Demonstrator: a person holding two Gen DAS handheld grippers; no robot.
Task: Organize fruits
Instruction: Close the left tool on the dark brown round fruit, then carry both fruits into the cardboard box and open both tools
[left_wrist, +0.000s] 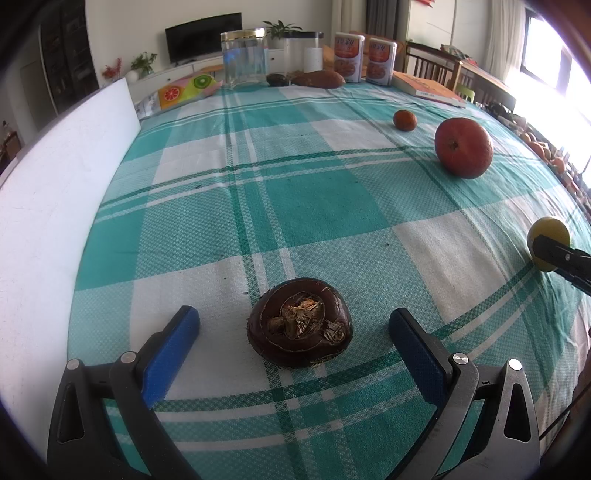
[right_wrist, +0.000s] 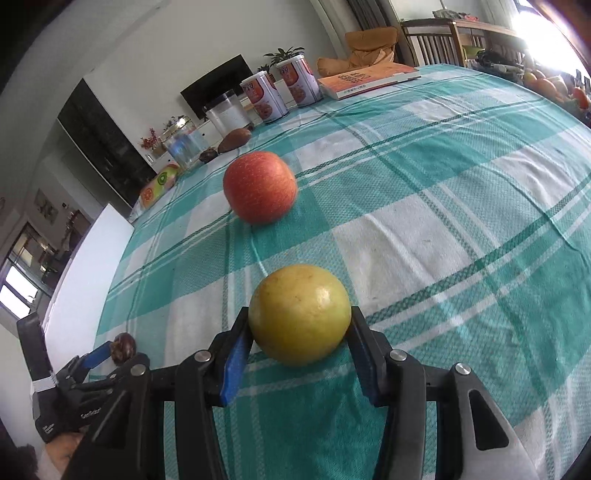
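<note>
A dark brown water chestnut (left_wrist: 299, 323) lies on the checked tablecloth between the fingers of my left gripper (left_wrist: 293, 325), which is open and apart from it on both sides. My right gripper (right_wrist: 299, 332) is shut on a yellow round fruit (right_wrist: 300, 314); the fruit also shows at the right edge of the left wrist view (left_wrist: 546, 236). A red apple (left_wrist: 463, 147) (right_wrist: 260, 186) sits further back on the cloth. A small orange fruit (left_wrist: 405, 120) lies beyond the apple.
A white board (left_wrist: 62, 177) runs along the table's left side. At the far edge stand a glass jar (left_wrist: 244, 59), a clear canister (left_wrist: 303, 51), two printed tins (left_wrist: 365, 57), a sweet potato (left_wrist: 318, 78), a book (left_wrist: 428, 88) and a fruit-print pouch (left_wrist: 186, 88).
</note>
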